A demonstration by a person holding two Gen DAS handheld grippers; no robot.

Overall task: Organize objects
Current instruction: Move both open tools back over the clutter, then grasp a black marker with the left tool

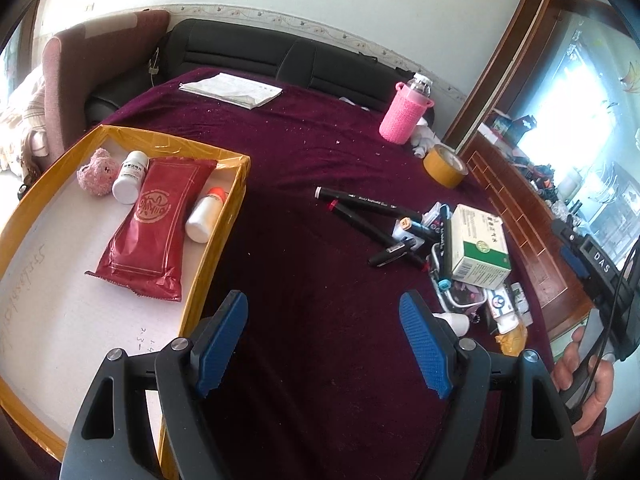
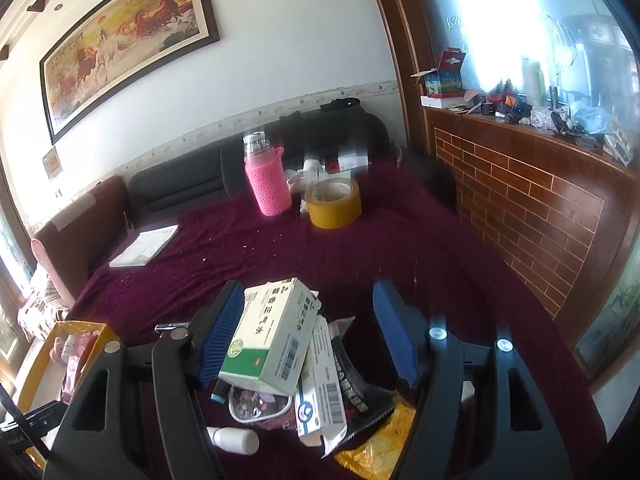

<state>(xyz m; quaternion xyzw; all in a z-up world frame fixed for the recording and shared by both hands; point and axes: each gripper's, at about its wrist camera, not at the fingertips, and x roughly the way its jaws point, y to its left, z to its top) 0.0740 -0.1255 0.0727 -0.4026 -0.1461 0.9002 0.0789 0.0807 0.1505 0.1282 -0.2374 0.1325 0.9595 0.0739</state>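
A yellow-rimmed tray at the left holds a red packet, two white bottles and a pink plush toy. My left gripper is open and empty over the maroon cloth, right of the tray. Black markers lie beside a pile topped by a green-and-white medicine box. My right gripper is open above that pile, its left pad close beside the medicine box. Below the box lie a blue-and-white box, a black packet and a small white bottle.
A pink-sleeved bottle and a roll of yellow tape stand at the far side of the cloth. A folded paper lies at the back. A black sofa and a wooden brick-patterned ledge border the table.
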